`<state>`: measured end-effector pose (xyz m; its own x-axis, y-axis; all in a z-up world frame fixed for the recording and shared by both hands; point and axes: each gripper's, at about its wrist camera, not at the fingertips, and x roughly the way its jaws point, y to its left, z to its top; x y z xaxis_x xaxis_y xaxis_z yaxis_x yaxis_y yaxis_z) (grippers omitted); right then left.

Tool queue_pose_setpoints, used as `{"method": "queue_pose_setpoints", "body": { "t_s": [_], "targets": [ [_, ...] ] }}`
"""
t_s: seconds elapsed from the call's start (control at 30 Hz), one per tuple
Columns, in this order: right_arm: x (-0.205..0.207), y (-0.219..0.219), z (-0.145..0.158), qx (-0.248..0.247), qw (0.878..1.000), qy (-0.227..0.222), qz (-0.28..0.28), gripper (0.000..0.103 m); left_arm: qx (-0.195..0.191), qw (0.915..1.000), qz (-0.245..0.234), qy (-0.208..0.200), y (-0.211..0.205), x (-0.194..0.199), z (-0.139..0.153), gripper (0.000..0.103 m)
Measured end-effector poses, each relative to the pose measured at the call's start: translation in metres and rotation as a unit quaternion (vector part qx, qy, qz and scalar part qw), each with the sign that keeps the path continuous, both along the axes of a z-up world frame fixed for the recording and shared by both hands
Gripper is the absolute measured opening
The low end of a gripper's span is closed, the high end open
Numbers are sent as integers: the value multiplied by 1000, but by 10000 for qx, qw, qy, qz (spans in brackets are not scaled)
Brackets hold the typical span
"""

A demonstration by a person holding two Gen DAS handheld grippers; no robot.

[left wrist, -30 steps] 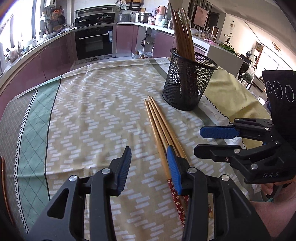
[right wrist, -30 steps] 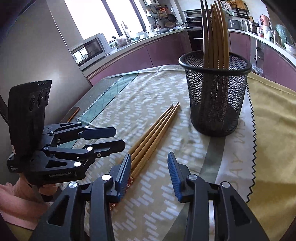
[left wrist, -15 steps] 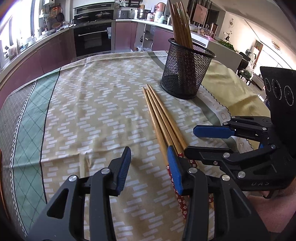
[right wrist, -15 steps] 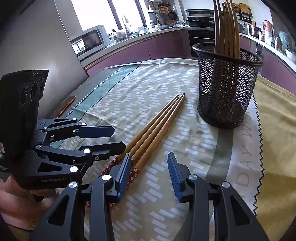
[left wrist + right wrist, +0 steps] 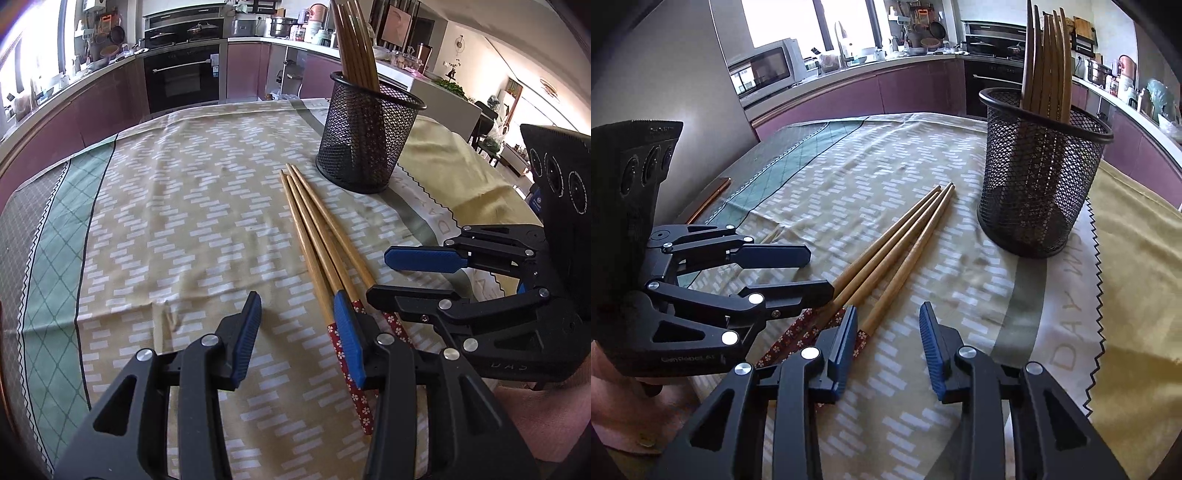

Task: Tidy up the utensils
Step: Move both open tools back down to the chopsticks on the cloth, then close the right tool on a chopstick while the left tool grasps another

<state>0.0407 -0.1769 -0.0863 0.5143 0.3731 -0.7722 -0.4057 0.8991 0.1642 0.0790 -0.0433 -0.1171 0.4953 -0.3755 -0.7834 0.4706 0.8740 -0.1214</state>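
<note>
- Three loose chopsticks (image 5: 321, 240) lay flat and side by side on the patterned tablecloth (image 5: 177, 221); their long axis ran away from you, plain thin tips pointing toward the mesh holder (image 5: 365, 136), red flower-patterned butt ends nearest your grippers.
- The mesh holder stood upright just beyond those tips, a little to their right; it already held several chopsticks (image 5: 1049, 59) standing on end.
- Your left gripper (image 5: 299, 336) was spread wide and held nothing; its right finger sat over the patterned ends, so the bundle lay at the right edge of its gap, not centred.
- Your right gripper (image 5: 888, 345) was also wide and empty; the patterned ends lay by its left finger (image 5: 844, 343), the gap itself over bare cloth.
- Both grippers hovered close to the butt ends, neither clearly nearer; judged from this, either would need a small sideways shift to straddle a stick across its length.
</note>
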Motion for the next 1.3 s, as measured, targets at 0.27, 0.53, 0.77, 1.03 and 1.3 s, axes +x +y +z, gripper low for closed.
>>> {"method": "queue_pose_setpoints", "body": {
  "t_s": [0.27, 0.53, 0.77, 1.03, 1.3],
  "targets": [
    [4, -8, 1, -18, 9999, 75, -120, 30, 127, 9999, -65, -24, -6, 5, -1, 40],
    [15, -8, 0, -97, 9998, 32, -198, 30, 308, 9995, -54, -35, -13, 17, -3, 38],
    [29, -5, -1, -145, 9996, -14, -261, 25, 311, 9995, 2, 30, -16, 33, -3, 28],
    [48, 0, -3, -162, 9993, -45, -334, 20, 280, 9995, 55, 120, -22, 53, -3, 24],
    [57, -6, -4, 34, 9988, 24, -479, 11, 309, 9993, 182, 94, -30, 63, -3, 12]
  ]
}}
